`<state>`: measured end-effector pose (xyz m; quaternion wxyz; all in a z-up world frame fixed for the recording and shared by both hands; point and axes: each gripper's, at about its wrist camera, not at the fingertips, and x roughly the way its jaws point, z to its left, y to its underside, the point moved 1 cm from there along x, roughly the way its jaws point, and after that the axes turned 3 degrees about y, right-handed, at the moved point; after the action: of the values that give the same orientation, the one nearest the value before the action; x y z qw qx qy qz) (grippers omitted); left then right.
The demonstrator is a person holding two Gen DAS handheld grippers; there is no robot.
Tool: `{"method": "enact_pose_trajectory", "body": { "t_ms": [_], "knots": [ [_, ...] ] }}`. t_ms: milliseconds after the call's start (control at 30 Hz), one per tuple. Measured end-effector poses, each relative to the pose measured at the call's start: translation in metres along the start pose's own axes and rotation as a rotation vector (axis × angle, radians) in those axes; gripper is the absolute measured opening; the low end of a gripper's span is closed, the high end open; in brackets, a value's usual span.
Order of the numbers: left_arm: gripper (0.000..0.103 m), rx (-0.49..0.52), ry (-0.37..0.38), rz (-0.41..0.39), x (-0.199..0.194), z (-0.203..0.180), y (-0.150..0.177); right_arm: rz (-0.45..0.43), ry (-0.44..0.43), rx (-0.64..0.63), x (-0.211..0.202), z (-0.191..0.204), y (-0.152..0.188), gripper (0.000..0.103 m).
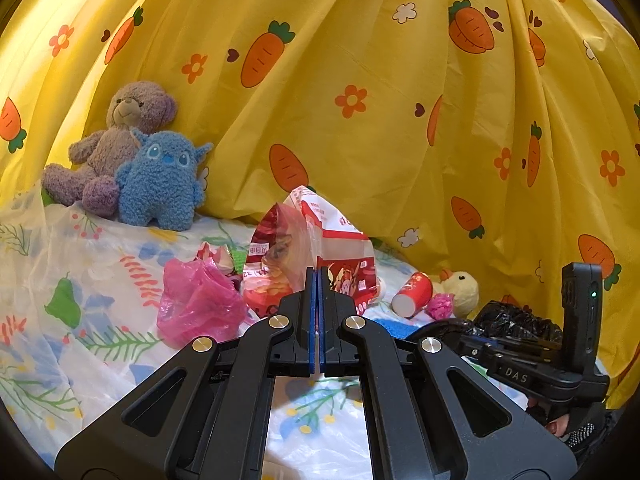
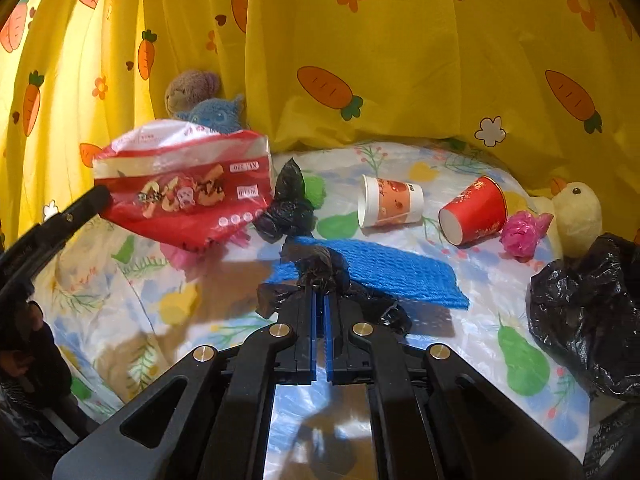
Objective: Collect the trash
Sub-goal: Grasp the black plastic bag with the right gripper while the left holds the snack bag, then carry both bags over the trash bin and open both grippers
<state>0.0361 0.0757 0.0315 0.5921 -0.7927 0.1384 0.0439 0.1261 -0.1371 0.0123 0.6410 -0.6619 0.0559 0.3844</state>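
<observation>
My left gripper (image 1: 317,276) is shut on a red and white snack bag (image 1: 320,240), held above the table; the bag also shows at the left of the right wrist view (image 2: 188,184). My right gripper (image 2: 320,292) is shut on a crumpled black plastic bag (image 2: 320,270) just above a blue mesh net (image 2: 384,270). On the table lie a red paper cup (image 2: 474,210), a white paper cup (image 2: 390,202), a pink wrapper ball (image 2: 520,236), another black bag wad (image 2: 286,208) and a pink plastic bag (image 1: 196,300).
A large black trash bag (image 2: 588,308) sits at the right edge. A purple bear (image 1: 116,140), a blue plush (image 1: 160,180) and a yellow duck (image 2: 576,216) stand at the back. A yellow carrot-print curtain (image 1: 380,80) hangs behind the floral tablecloth (image 1: 60,280).
</observation>
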Motion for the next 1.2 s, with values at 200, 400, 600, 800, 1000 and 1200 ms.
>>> {"method": "enact_pose_trajectory", "body": {
  "t_ms": [200, 400, 600, 800, 1000, 1200],
  "knots": [
    [0.000, 0.007, 0.000, 0.003, -0.001, -0.002, -0.001, -0.098, -0.205, 0.102, -0.024, -0.013, -0.011, 0.004],
    [0.000, 0.015, 0.004, 0.005, 0.003, -0.007, -0.003, -0.191, -0.276, 0.192, -0.049, -0.033, -0.029, 0.004],
    [0.000, 0.047, 0.032, 0.005, 0.010, -0.024, -0.008, -0.235, -0.274, 0.246, -0.064, -0.056, -0.039, 0.004],
    [0.000, 0.057, 0.056, 0.010, 0.016, -0.036, -0.007, -0.047, -0.062, 0.217, -0.034, -0.060, -0.030, 0.004],
    [0.000, 0.062, 0.049, 0.015, 0.018, -0.038, -0.005, -0.074, -0.230, 0.236, -0.038, -0.060, -0.025, 0.004],
    [0.000, 0.075, 0.057, -0.001, 0.017, -0.043, -0.014, -0.225, -0.213, 0.251, -0.077, -0.073, -0.044, 0.004]
  ]
}}
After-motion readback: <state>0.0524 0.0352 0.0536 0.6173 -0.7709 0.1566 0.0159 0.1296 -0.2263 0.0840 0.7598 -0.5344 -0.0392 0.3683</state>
